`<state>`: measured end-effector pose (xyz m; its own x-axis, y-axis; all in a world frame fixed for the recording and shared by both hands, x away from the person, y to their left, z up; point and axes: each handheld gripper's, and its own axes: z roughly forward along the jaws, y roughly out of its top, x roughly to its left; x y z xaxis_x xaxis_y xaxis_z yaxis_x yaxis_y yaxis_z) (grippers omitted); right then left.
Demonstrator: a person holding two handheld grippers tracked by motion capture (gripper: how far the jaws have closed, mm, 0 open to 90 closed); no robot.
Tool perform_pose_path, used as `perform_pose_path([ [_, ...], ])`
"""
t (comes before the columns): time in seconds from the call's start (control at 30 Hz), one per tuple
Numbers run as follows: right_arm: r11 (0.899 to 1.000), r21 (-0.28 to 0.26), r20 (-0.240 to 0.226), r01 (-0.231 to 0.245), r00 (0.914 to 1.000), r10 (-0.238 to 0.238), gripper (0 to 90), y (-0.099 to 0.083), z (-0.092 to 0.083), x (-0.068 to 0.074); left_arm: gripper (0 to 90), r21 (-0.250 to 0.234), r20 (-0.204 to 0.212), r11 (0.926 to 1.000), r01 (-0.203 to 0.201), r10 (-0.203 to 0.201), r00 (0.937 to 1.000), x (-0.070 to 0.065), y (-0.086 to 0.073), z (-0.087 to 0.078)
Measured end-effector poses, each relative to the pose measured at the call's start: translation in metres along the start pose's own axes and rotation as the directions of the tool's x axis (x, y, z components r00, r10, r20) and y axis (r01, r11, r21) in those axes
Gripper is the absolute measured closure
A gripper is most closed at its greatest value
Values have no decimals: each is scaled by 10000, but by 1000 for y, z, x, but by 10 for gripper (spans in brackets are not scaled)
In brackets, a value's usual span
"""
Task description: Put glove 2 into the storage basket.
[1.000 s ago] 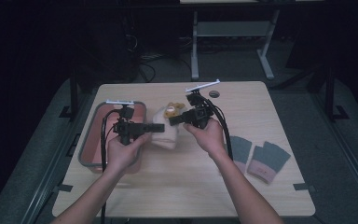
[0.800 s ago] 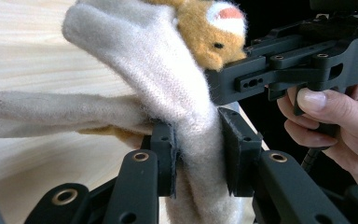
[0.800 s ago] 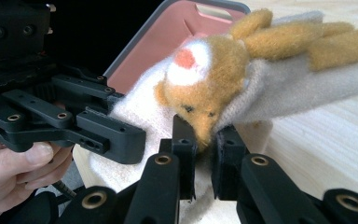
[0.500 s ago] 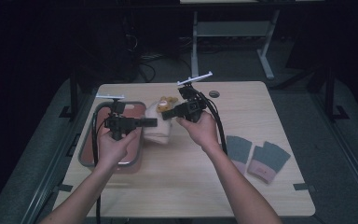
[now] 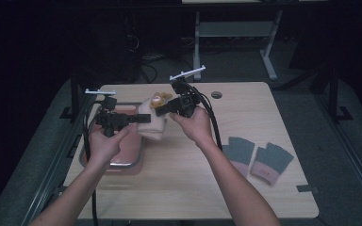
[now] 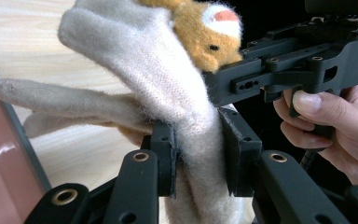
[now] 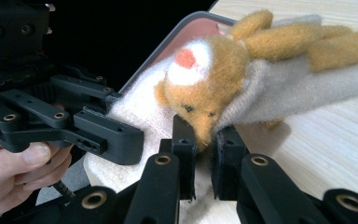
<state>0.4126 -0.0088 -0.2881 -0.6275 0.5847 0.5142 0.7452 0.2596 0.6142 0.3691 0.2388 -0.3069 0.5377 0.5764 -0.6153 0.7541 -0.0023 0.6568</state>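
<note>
Fleecy cream glove, held above the table beside the pink tray, is pinched by both my tongs: left gripper on its cuff, right gripper on its bear-face edge. Fabric could slip from the right pads if I pull apart. Its long axis runs roughly across the table, fingers pointing away from my left gripper.

We hold a cream glove with a tan plush animal between our left gripper and right gripper, above the table, beside a pink tray; 2 grey gloves lie well apart.
</note>
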Motion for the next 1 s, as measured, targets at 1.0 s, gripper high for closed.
perform_pose_path([
  [1.0, 9988, 272, -542, 396, 9978, -381, 815, 40, 49, 32, 690, -359, -666, 9994, 20, -44, 9978, 27, 13, -57],
])
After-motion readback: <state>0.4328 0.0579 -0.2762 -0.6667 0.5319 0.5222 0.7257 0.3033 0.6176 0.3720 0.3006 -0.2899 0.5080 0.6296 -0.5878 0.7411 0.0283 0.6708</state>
